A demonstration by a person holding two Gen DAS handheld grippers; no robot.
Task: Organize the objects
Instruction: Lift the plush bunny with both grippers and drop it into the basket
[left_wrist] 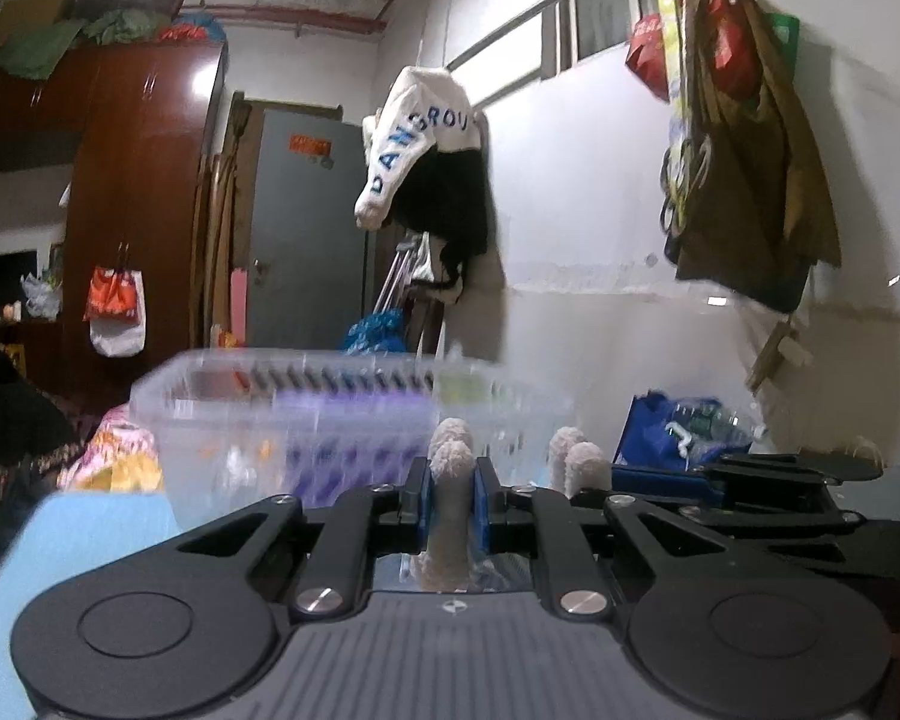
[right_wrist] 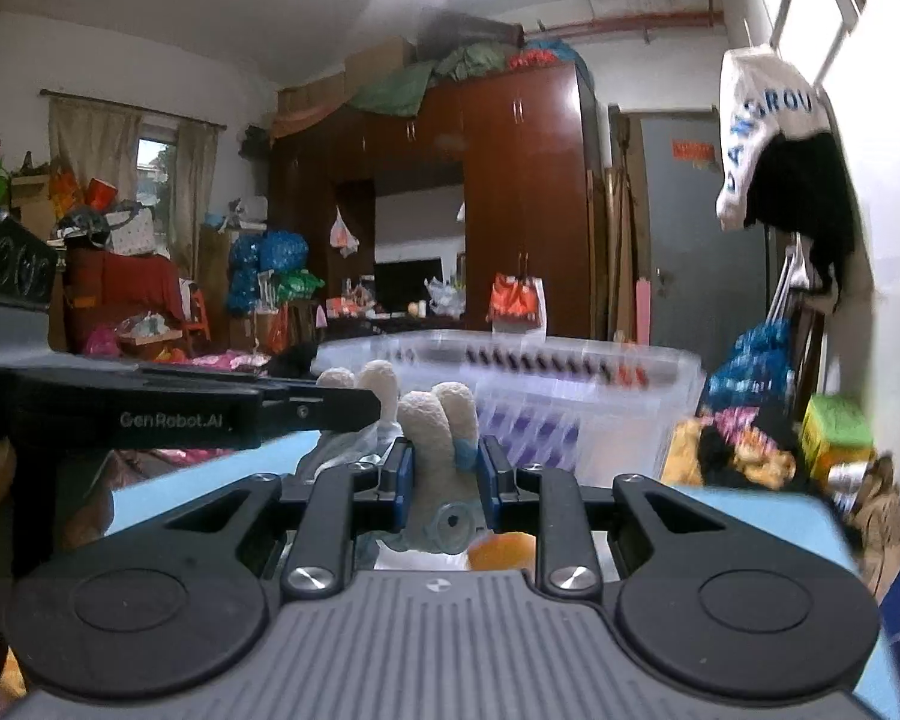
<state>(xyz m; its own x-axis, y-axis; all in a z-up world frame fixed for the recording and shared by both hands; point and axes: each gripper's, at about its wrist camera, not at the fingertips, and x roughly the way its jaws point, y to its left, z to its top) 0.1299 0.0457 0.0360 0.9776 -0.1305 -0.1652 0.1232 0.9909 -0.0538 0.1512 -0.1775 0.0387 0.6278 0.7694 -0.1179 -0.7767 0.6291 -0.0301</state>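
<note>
Left wrist view showed the left gripper (left_wrist: 450, 501) clenched on a fuzzy cream limb of a plush toy (left_wrist: 450, 480), blue pads squeezing it from both sides, limb running up out of the jaws and away from the camera. Second pair of cream limbs stood just to the right, near the right gripper (left_wrist: 594, 489), which came in side-on from the right edge. Right wrist view: right gripper (right_wrist: 444, 480) also clamped on the same plush toy (right_wrist: 438, 420), pads pressing a bunch of cream limbs with a blue-trimmed bit and a round grey eyelet below; the left gripper (right_wrist: 384, 408) reached in from the left, tip at another limb. Toy's body hung below both jaws, mostly hidden, so exact shape couldn't be told. Two-point hold probably because the toy is floppy; gripping separate limbs keeps it spread and level for carrying. Limbs pointed up and forward toward the clear plastic bin (left_wrist: 342, 396), toy's long axis roughly side to side between the two grippers. Bin sat just ahead on a light blue surface (left_wrist: 90, 534), markers and purple items inside, blurred. Toy was in the air in front of the bin, not in it yet; the bin was the likely drop spot.
</note>
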